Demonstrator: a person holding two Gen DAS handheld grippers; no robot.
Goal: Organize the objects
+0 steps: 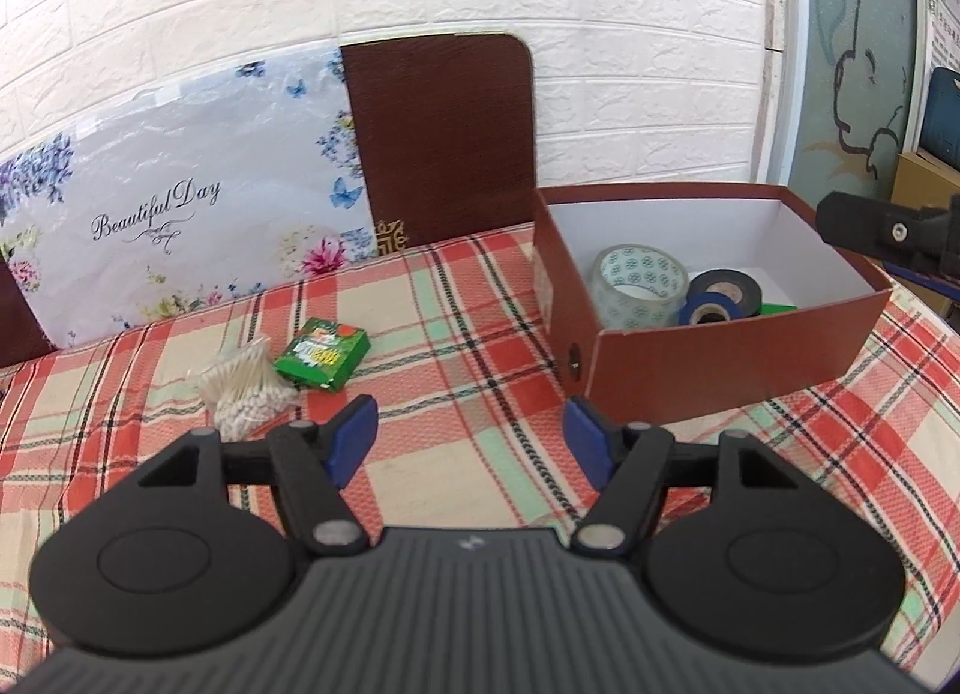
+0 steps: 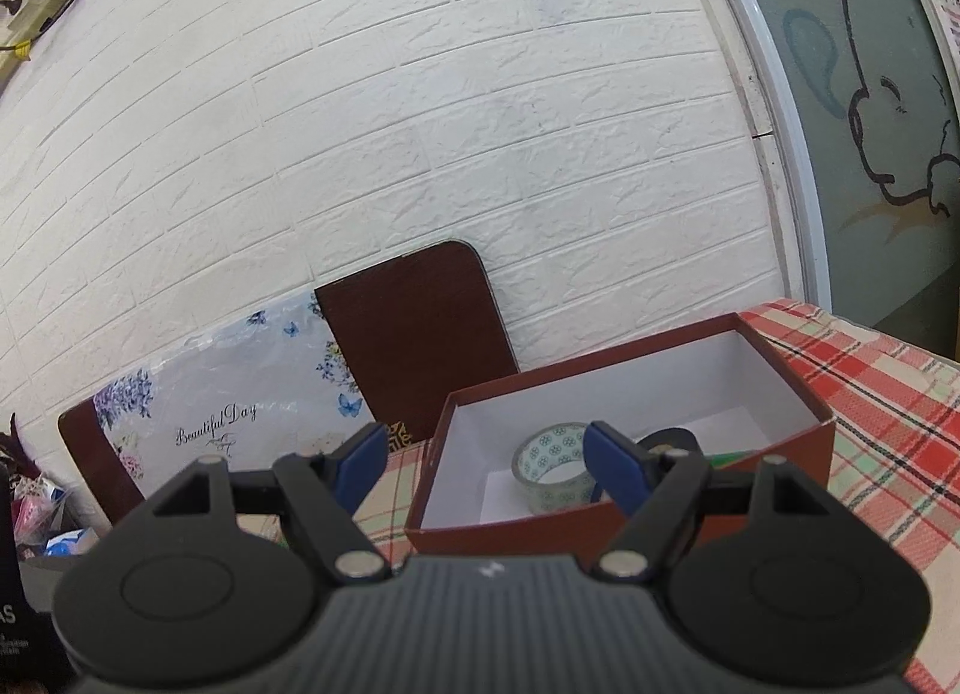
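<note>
A brown box [image 1: 720, 358] with a white inside stands on the plaid cloth at the right. It holds a clear patterned tape roll [image 1: 639, 286], a black tape roll [image 1: 729, 290], a blue tape roll [image 1: 708, 313] and something green [image 1: 779, 307]. A green packet [image 1: 321, 355] and a bundle of cotton swabs [image 1: 243, 394] lie on the cloth at the left. My left gripper [image 1: 471, 433] is open and empty, low over the cloth between them. My right gripper [image 2: 483, 457] is open and empty, raised before the box [image 2: 510, 526], the clear tape [image 2: 555, 466] behind it.
A floral "Beautiful Day" board [image 1: 180, 214] and a dark brown board [image 1: 444, 141] lean on the white brick wall behind the table. The right gripper's body [image 1: 888, 232] shows at the right edge of the left wrist view. Clutter [image 2: 36, 514] sits off the table's left.
</note>
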